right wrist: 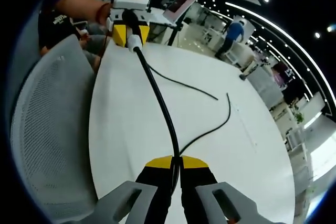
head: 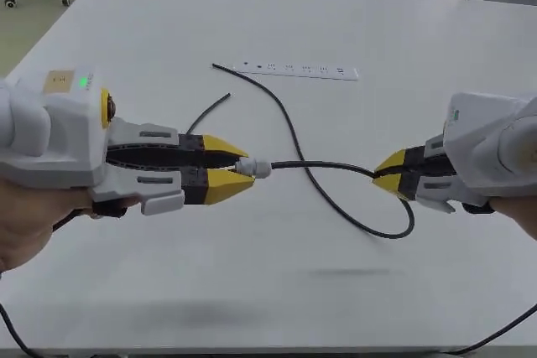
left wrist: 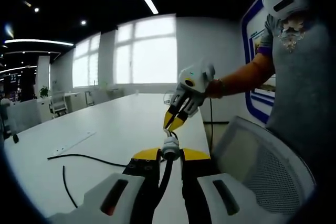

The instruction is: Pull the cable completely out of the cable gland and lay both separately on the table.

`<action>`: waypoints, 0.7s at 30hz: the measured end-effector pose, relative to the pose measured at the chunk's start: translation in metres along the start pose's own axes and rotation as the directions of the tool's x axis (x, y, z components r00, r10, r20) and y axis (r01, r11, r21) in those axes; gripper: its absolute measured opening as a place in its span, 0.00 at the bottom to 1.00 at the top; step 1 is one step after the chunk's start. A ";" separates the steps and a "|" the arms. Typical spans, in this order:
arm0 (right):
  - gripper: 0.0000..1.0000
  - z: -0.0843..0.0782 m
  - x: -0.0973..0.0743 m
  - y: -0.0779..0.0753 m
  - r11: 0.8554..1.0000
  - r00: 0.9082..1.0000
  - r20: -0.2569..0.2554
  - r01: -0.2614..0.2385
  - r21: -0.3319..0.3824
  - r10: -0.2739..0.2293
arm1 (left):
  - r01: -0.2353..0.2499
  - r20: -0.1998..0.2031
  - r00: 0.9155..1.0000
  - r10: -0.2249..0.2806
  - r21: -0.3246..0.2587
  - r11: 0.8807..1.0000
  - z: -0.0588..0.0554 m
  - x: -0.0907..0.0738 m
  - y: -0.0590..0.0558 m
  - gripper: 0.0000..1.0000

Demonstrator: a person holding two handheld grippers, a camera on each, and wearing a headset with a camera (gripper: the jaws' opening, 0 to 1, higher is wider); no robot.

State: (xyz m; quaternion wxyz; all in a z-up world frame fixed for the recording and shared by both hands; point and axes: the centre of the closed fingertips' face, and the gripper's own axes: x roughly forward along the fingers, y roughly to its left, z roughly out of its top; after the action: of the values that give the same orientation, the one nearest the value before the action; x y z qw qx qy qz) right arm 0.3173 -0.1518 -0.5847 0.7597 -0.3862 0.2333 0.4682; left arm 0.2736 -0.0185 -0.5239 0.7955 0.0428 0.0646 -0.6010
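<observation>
we see left gripper (head: 241, 169) fingers clamped on the cable gland (head: 259, 168), right gripper (head: 379, 176) fingers pinched shut on the black cable (head: 327, 165), cable stretched between them above the tabletop (head: 419, 48), cable threaded through gland, rest looping on tabletop

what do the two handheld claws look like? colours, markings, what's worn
The left claw and right claw match: white-grey housings, black midsections with grey side plates, tapered yellow tips. The left housing carries a green light, a tan label and a round yellow disc. The person wears a grey top with a purple sleeve.
</observation>
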 end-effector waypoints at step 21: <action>0.14 0.036 -0.005 0.025 0.997 0.992 0.106 -0.070 0.036 0.066 | -0.032 -0.060 0.998 0.032 0.005 0.999 -0.015 0.006 0.003 0.15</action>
State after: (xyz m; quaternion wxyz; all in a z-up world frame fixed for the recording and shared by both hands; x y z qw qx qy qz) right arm 0.2925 -0.1190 -0.5695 0.7621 -0.3378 0.2156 0.5086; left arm 0.2776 -0.0213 -0.5400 0.8026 0.0635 0.0866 -0.5868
